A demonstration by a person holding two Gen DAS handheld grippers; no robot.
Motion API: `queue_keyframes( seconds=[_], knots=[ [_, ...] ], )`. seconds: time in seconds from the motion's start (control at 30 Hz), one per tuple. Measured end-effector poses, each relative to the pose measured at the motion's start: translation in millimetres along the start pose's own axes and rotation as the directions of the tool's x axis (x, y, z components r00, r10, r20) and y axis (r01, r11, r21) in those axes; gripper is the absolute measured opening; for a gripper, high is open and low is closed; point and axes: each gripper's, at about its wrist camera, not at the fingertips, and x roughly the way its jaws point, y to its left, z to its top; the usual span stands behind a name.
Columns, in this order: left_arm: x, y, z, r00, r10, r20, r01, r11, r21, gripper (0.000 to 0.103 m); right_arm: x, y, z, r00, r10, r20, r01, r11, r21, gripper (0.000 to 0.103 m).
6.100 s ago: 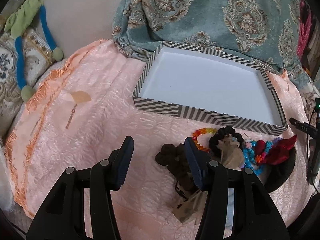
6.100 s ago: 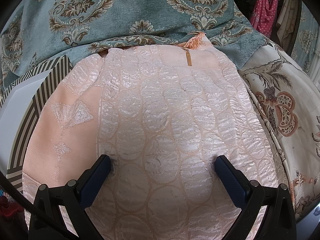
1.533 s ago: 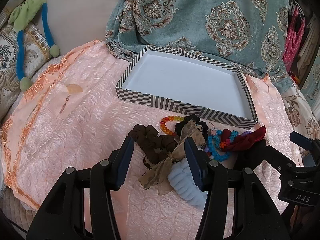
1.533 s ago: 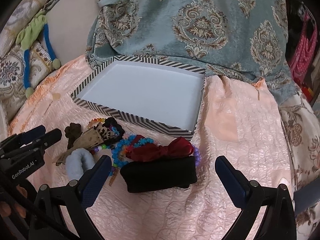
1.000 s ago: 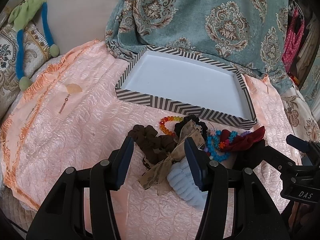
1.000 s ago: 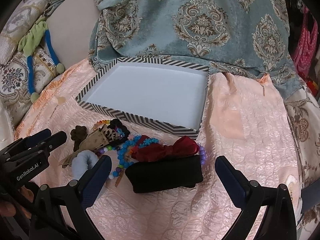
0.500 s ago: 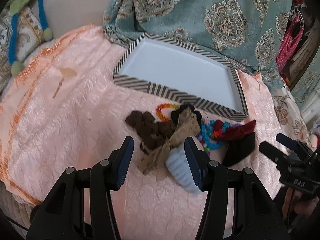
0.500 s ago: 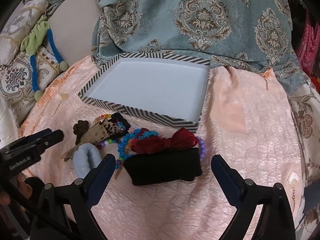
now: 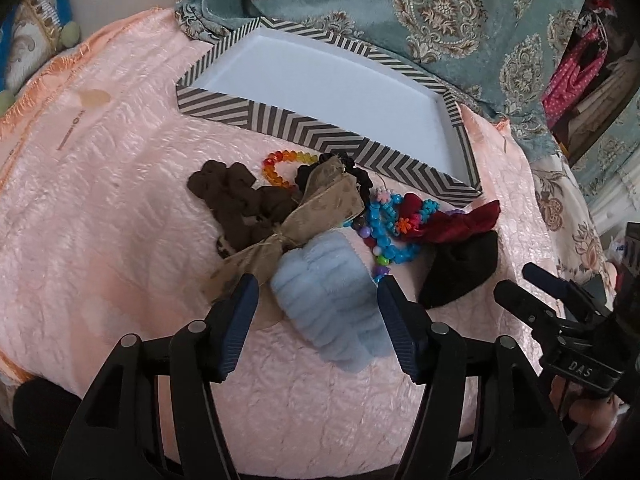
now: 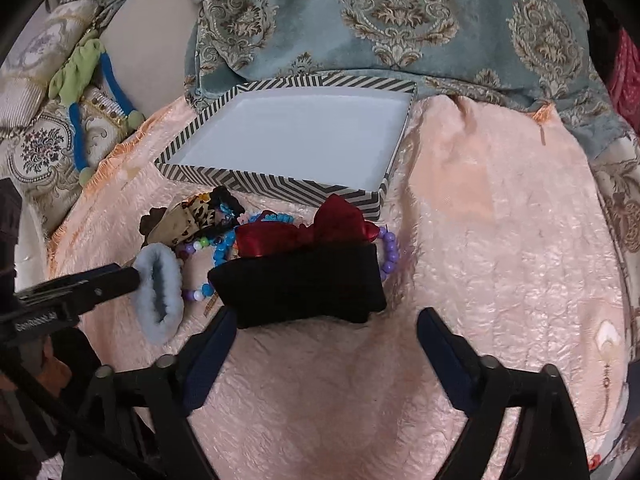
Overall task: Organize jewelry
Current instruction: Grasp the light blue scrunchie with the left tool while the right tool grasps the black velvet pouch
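The peach bedspread (image 10: 500,240) is taking up most of both views, with the striped box (image 9: 320,128) sitting empty at the far side against the teal blanket (image 10: 400,8). Everything that needs sorting is lying in one heap on the bedspread just in front of the box: a black pouch (image 10: 300,284) with a red bow (image 10: 320,228) resting on it, a fluffy blue scrunchie (image 9: 332,292), a brown scrunchie (image 9: 236,200) tangled up with a tan ribbon (image 9: 304,216), then the blue bead bracelet (image 9: 384,224) and the little rainbow bracelet (image 9: 280,164). The left gripper (image 9: 316,304) is hanging wide open with its fingers either side of the blue scrunchie, gripping nothing. The right gripper (image 10: 324,336) is also spread wide and empty, with the pouch's near edge at its left finger. My worry is that ribbon: it's lying right beside the scrunchie, so closing now could be snagging it and dragging the brown one and beads along.
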Motion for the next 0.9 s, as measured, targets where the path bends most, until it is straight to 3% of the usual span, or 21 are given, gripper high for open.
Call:
queue_keyframes(
  seconds=[0.17, 0.2, 0.3, 0.37, 0.5, 0.6, 0.9],
  knots=[
    [13.9, -8.0, 1.1, 1.000, 0.004, -0.018, -0.004, 1.000, 0.017, 0.062, 8.2, -15.4, 3.9, 1.000, 0.028, 0.009, -0.028, 1.000, 0.013, 0.084],
    [16.9, -9.5, 1.3, 1.000, 0.000, -0.021, 0.000, 1.000, 0.020, 0.061, 11.1, -19.0, 4.9, 0.999, 0.038, 0.008, -0.038, 0.999, 0.018, 0.080],
    [22.8, -13.5, 1.4, 1.000, -0.004, -0.025, 0.004, 1.000, 0.029, 0.053, 25.4, -28.7, 8.4, 0.997, 0.071, 0.003, -0.071, 0.997, 0.016, 0.061],
    [24.8, -15.1, 1.3, 1.000, 0.000, -0.020, 0.001, 0.999, 0.040, 0.047, 34.5, -30.7, 9.3, 0.996, 0.085, -0.001, -0.085, 0.996, 0.015, 0.056],
    [23.9, -13.1, 2.1, 1.000, -0.022, -0.019, 0.022, 0.999, 0.035, 0.032, 42.4, -33.0, 8.0, 0.987, 0.158, 0.001, -0.158, 0.987, 0.038, 0.035],
    [15.4, -9.2, 2.8, 0.998, -0.053, -0.020, 0.054, 0.998, 0.027, 0.025, 31.4, -33.2, 5.2, 0.985, 0.171, 0.039, -0.172, 0.984, 0.043, 0.013],
    [-37.2, 2.3, 24.9, 0.984, -0.178, 0.023, 0.178, 0.984, 0.012, 0.024, -30.4, -25.2, 12.1, 0.968, 0.213, 0.131, -0.215, 0.977, -0.001, 0.010]
  ],
)
